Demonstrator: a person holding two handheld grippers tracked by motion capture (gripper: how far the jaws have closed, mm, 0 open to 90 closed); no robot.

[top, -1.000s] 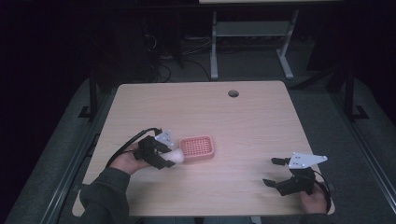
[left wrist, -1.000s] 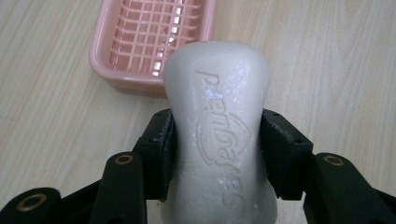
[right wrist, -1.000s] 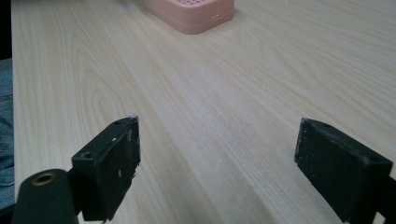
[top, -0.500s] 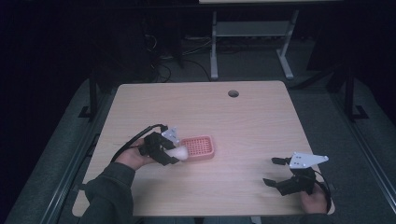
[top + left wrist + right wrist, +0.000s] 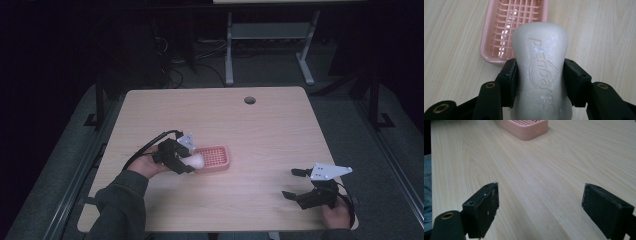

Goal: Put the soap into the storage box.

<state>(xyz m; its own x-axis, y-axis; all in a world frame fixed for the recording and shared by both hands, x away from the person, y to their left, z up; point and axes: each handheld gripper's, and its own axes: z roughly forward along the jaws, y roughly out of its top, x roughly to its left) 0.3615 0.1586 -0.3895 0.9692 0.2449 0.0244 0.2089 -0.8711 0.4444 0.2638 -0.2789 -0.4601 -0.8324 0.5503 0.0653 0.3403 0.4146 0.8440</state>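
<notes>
Left gripper view: soap between claw jaws

Soap bar between jaws of left gripper, at near end of soap tray. Tray on table, left of middle. Right gripper far right, near front edge, well apart from tray. Round hole at back.

Bar of soap, white: the word "Safeguard" pressed into its upper face in raised script, running along the bar's length, with a shield-shaped emblem outline around the middle of the word. Read in the left gripper view. No other text, number or label can be read.
</notes>
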